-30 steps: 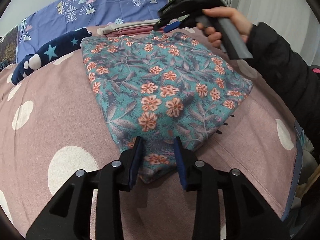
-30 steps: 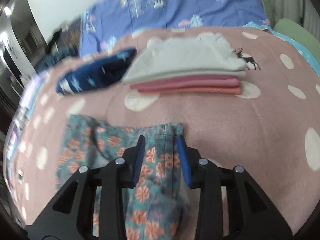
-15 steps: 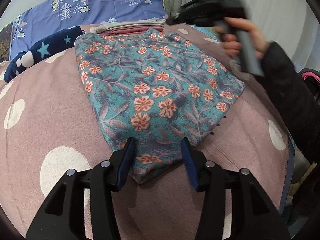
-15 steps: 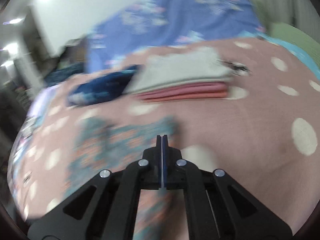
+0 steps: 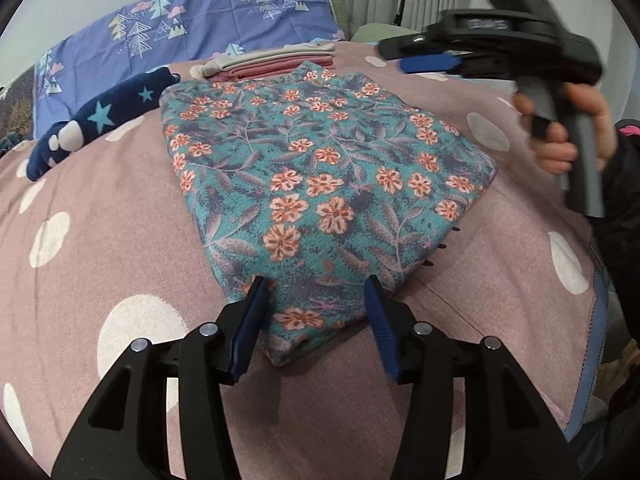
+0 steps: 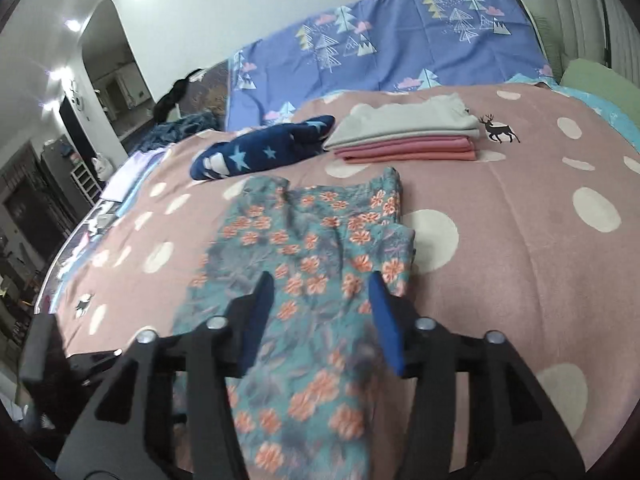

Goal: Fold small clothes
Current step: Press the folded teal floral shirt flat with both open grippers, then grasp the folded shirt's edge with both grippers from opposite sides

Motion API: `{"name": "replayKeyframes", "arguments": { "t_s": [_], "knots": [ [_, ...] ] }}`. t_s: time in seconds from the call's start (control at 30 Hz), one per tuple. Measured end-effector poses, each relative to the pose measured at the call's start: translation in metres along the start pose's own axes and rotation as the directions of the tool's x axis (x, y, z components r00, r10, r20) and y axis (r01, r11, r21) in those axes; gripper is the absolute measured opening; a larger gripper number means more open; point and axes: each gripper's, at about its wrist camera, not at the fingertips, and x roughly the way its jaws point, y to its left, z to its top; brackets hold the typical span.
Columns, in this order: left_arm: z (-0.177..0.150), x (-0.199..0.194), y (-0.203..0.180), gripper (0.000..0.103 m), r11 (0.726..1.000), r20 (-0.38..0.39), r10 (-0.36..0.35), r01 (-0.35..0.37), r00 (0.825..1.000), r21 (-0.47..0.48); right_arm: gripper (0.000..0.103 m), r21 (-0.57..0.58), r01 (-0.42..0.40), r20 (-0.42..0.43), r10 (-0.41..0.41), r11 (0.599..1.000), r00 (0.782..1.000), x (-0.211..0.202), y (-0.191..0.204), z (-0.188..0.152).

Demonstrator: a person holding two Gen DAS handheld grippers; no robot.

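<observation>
Cloth on cloth, all matt

The floral garment [image 5: 320,184] looked soft knit; the dotted bedspread [image 5: 120,208] coarser weave; gripper pads [image 5: 250,328] ribbed plastic.

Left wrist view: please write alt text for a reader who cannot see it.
A folded floral garment lies on a pink dotted bedspread, its near corner between the open left tongs. At upper right, a hand holds the right tongs above the bed.

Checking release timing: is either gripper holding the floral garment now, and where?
Nothing is held. The left gripper and right gripper have just opened; the floral garment lies flat, its near corner loose between the left's fingers.
</observation>
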Motion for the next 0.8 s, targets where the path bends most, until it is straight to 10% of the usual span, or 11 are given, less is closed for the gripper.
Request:
{"name": "replayKeyframes", "arguments": {
  "t_s": [0.53, 0.8],
  "knots": [
    [0.034, -0.024, 0.030, 0.064, 0.987, 0.061, 0.129, -0.122, 0.990, -0.101, 0.069, 0.110, 0.009, -0.064, -0.002, 0.994, 0.998, -0.009, -0.023, -0.042],
    [0.033, 0.024, 0.075, 0.068, 0.956, -0.034, -0.023, 0.012, 0.999, -0.294, 0.069, 0.160, -0.037, -0.126, 0.057, 0.986, 0.990, 0.016, -0.040, -0.054]
  ]
}}
